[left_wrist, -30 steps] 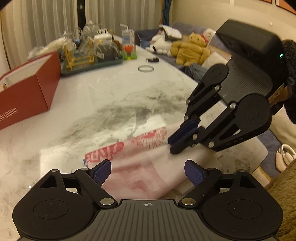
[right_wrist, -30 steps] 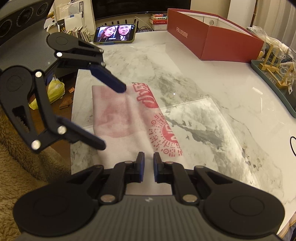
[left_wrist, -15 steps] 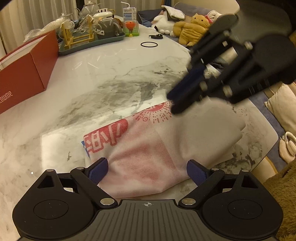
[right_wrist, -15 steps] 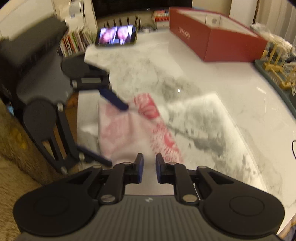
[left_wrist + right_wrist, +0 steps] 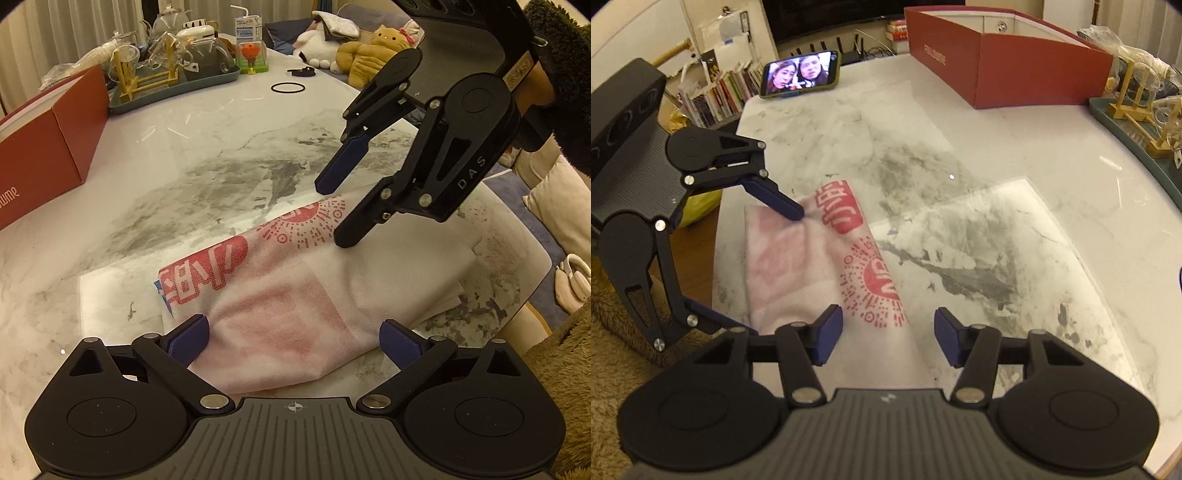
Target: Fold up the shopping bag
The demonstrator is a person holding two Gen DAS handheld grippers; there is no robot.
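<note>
White fabric shopping bag [image 5: 332, 291] is lying doubled near the table [image 5: 207, 155] edge. Both left tongs [image 5: 293, 338] and right tongs [image 5: 888, 332] are gaping wide, gripping nothing, so the springy fold risks flopping open or sliding off.

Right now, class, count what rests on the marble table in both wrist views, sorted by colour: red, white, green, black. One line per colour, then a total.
Red: 1, the open red cardboard box
White: 1, the folded white shopping bag with red print
Green: 2, the dark green tray of glassware, the green-cased smartphone
Black: 1, the thin black ring
Total: 5
</note>
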